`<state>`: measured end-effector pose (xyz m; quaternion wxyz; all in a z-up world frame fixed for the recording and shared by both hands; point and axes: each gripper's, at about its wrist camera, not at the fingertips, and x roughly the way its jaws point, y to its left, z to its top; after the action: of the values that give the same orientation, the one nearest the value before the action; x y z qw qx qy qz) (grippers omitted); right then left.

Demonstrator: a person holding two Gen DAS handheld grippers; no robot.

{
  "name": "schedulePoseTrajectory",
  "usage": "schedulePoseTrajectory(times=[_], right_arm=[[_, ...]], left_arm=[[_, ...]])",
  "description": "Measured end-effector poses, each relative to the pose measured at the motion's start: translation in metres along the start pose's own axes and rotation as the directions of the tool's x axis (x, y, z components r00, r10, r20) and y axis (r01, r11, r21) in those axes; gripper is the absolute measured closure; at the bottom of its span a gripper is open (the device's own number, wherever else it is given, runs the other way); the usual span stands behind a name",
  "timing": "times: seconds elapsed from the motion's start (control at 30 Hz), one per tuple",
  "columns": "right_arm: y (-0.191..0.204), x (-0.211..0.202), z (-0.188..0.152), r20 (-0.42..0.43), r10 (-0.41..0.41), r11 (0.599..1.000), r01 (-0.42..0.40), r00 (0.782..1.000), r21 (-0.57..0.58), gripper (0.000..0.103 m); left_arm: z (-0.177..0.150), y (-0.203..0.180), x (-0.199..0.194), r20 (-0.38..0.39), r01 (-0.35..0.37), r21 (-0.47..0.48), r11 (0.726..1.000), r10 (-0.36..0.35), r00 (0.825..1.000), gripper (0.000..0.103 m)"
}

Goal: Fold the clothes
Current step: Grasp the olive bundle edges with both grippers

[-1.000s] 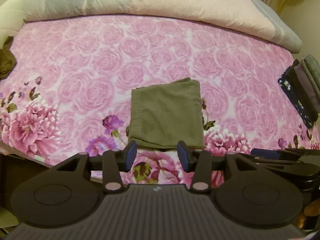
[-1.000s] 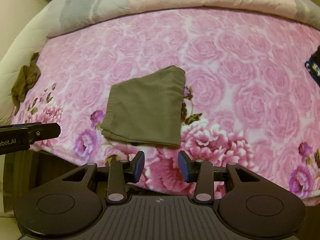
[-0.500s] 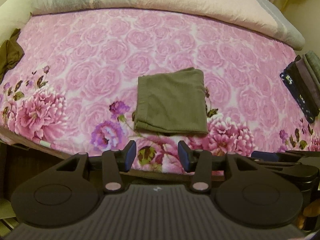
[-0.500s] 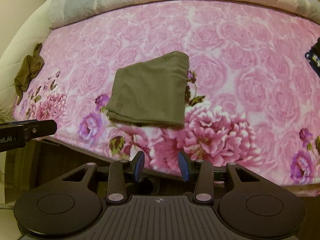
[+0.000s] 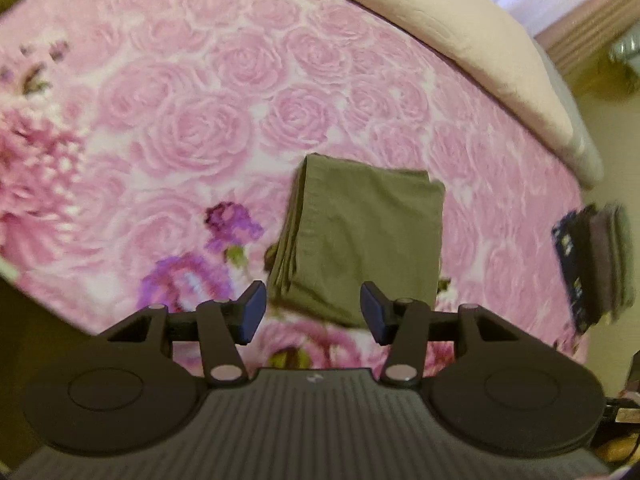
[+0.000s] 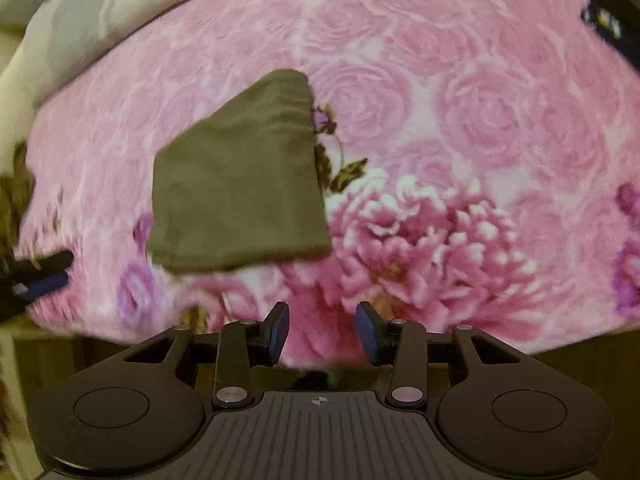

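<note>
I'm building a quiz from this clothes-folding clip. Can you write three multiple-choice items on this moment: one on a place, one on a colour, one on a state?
1. Where does the folded cloth lie?
A. on the flowered bedspread
B. on the floor
C. on the pillow

2. What colour is the folded cloth?
A. navy
B. white
C. olive green

3. What is between the pads of the right gripper?
A. the folded cloth
B. nothing
C. a sock

Key:
1 A: the cloth lies flat on the pink roses, near the front edge of the bed.
2 C: both views show it olive green.
3 B: the right wrist view shows an empty gap between the pads, with the cloth lying further up and to the left in that view.
</note>
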<state>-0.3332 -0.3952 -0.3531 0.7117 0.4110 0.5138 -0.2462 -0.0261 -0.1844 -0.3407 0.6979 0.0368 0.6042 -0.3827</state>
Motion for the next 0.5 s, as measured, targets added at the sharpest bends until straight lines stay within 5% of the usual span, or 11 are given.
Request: schedulePoseTrajectory(times=[0.07, 0.1, 0.13, 0.5], right_arm=[[-0.005, 0.016, 0.015, -0.017, 0.037, 0.997, -0.036, 0.999, 0.067, 0.053], [-0.007, 0.025, 0.022, -0.032, 0.047, 0.995, -0.044, 0.998, 0.09, 0.039], [-0.006, 0.032, 0.029, -0.038, 0.049, 0.994, -0.045, 0.998, 0.101, 0.014], [-0.003, 0.081, 0.076, 0.065, 0.123, 0.987, -0.128, 0.99, 0.095, 0.013]], left_arm=[[0.012, 0.014, 0.022, -0.01, 0.045, -0.03, 0.999, -0.045, 0.999, 0.053], [0.017, 0.019, 0.035, -0.026, 0.062, -0.045, 0.997, -0.063, 0.998, 0.053], [0.023, 0.023, 0.047, -0.044, 0.077, -0.058, 0.995, -0.079, 0.996, 0.053], [0.055, 0.041, 0.14, -0.176, 0.164, -0.058, 0.985, -0.171, 0.969, 0.051]])
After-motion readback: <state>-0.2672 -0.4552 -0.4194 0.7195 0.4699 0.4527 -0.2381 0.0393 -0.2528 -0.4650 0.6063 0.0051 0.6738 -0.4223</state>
